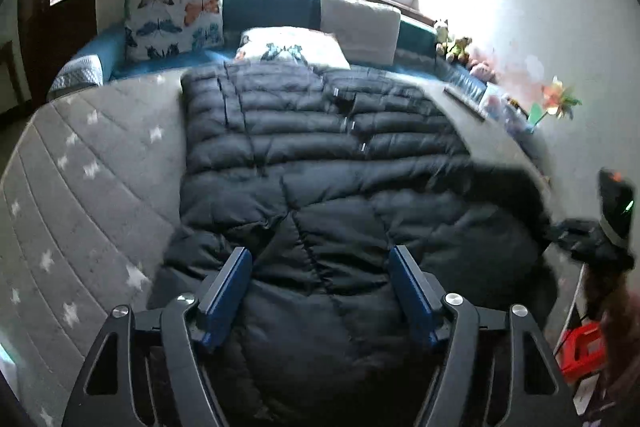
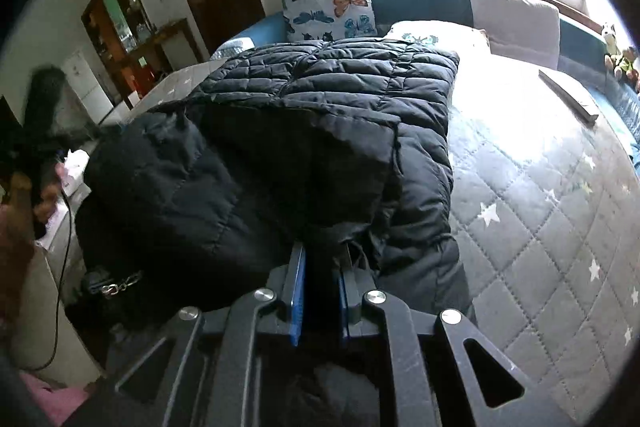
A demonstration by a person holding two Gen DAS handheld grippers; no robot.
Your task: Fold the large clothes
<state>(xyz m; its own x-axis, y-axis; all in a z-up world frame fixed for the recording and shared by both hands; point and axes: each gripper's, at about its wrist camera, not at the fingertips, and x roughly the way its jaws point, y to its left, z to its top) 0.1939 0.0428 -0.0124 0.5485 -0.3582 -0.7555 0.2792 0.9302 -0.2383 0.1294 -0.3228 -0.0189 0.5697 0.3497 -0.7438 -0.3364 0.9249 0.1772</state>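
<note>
While the right gripper (image 2: 320, 279) pinches the black puffer jacket (image 1: 320, 155) ahead of it, the left gripper (image 1: 322, 291) gapes empty (slippery padding): fold may slip free.

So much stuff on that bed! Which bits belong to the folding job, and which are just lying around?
Part of the job:
- black puffer jacket
- left tool, open above it
- right tool, shut on its fabric

Just lying about:
- butterfly pillow
- beige cushion
- stuffed toys
- dark flat bar on the quilt
</note>
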